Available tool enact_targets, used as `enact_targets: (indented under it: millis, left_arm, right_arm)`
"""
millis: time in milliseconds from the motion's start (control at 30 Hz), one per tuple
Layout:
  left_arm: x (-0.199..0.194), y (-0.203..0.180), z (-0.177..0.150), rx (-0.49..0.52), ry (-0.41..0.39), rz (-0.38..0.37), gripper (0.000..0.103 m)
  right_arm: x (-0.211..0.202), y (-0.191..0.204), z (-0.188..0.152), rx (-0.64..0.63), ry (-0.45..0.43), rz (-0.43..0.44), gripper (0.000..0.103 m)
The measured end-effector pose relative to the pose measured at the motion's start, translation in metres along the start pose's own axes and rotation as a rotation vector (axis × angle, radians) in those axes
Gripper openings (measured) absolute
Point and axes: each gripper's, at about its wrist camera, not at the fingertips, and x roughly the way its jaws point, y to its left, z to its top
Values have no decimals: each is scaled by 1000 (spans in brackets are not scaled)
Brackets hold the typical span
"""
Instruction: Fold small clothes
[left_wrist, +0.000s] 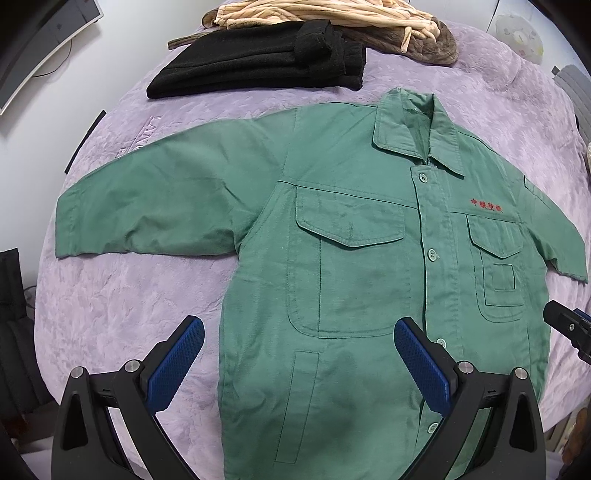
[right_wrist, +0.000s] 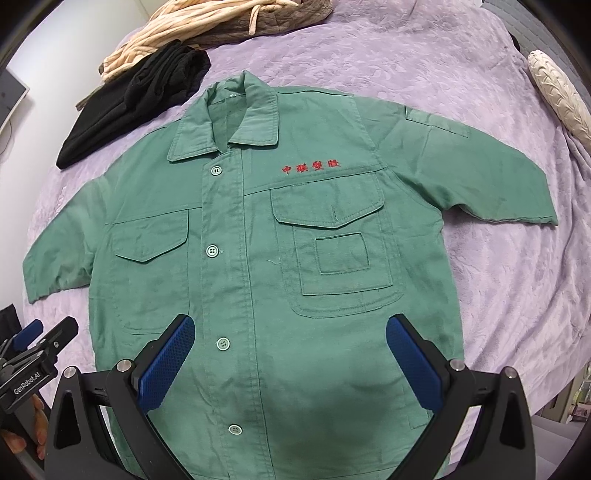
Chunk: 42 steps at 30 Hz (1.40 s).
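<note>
I hold both grippers, left (left_wrist: 299, 354) and right (right_wrist: 290, 350), spread wide, hovering over the flat shirt's (left_wrist: 351, 280) hem.

Shirt chest embroidery: I read four red Chinese characters on my green shirt (right_wrist: 258, 258), stitched above the pocket flap; the first two look like 中联, the last two are too blurred to tell.
Left gripper body: from my right wrist view I read "GenRobot.AI" in white on the black body of my left gripper (right_wrist: 44, 334).
Purple bedspread (left_wrist: 129, 295): raised embossed letters beside the sleeve, not legible.
</note>
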Motion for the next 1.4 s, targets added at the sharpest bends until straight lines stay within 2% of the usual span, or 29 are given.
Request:
enact_targets:
  millis: [1400]
  left_arm:
    - [-1, 9, 1, -10, -8, 1, 103]
  right_arm:
    - [0, 9, 4, -12, 0, -1, 103]
